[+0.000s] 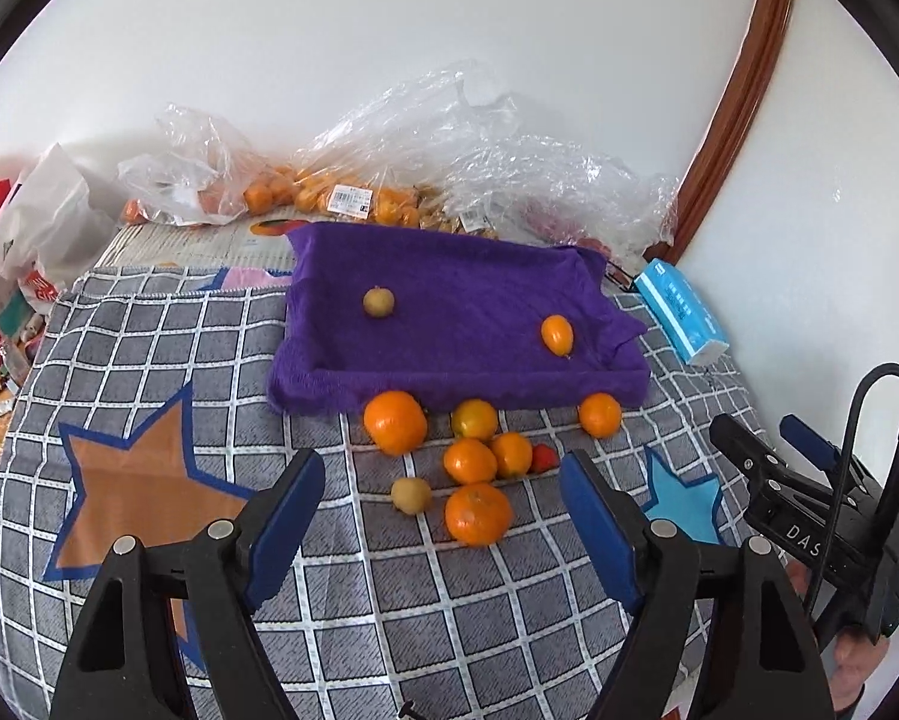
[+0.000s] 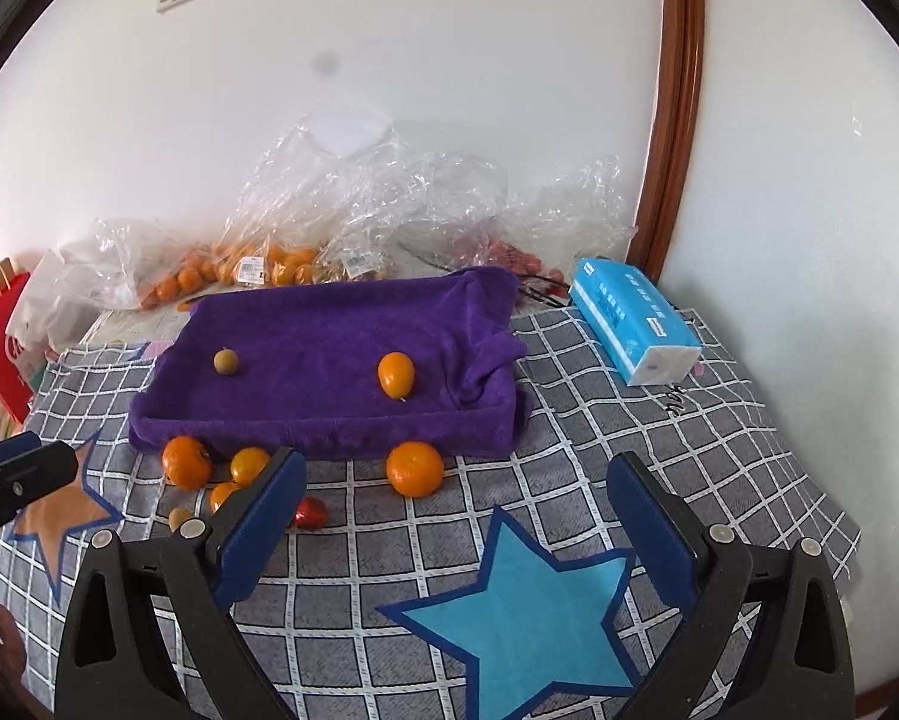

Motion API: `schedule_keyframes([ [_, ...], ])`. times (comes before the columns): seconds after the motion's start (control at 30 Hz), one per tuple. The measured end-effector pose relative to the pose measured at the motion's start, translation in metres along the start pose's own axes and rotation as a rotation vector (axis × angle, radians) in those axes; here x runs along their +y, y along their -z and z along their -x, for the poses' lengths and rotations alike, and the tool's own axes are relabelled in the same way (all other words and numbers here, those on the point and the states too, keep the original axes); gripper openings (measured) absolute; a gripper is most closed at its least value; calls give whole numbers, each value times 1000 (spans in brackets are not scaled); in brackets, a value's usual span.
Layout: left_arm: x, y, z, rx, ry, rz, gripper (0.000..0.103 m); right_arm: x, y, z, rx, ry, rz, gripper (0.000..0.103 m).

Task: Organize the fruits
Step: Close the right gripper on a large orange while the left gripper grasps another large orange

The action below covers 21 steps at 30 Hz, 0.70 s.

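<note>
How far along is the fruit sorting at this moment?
Early. Done: a small brownish fruit and an oval orange fruit lie in the purple-lined tray. In hand: nothing; the left gripper and right gripper are both open and empty. Left: several oranges, including the nearest orange, a small pale fruit and a red fruit, lie on the checked cloth.

A tray (image 1: 449, 384) draped in purple cloth sits toward the back of the checked cloth (image 1: 389, 600). Inside it lie a small tan fruit (image 1: 378, 302) near the left and an oval orange fruit (image 1: 557, 333) near the right. Against its front edge rest oranges (image 1: 395, 422), with more (image 1: 478, 513), a second tan fruit (image 1: 411, 495) and a small red fruit (image 1: 544, 457) clustered just in front.
</note>
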<state>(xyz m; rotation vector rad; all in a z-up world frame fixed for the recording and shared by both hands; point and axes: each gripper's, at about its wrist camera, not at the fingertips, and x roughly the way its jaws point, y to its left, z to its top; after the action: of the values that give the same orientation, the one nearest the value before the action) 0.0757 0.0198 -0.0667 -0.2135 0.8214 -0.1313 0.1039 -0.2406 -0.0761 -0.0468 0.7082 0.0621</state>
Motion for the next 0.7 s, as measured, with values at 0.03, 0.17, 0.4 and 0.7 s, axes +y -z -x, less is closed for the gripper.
schedule_keyframes([
  [0.03, 0, 4, 1, -10, -10, -5, 76, 0, 2, -1, 5, -19, -2, 99],
  [0.17, 2, 15, 0, -46, -28, -16, 75, 2, 15, -4, -1, -22, -2, 99],
  [0.4, 26, 22, -19, -44, -91, 29, 75, -3, 31, -20, 2, -38, -31, 95],
  [0.7, 56, 31, -53, 70, -118, 96, 73, -13, 36, -58, 86, -103, -92, 75],
])
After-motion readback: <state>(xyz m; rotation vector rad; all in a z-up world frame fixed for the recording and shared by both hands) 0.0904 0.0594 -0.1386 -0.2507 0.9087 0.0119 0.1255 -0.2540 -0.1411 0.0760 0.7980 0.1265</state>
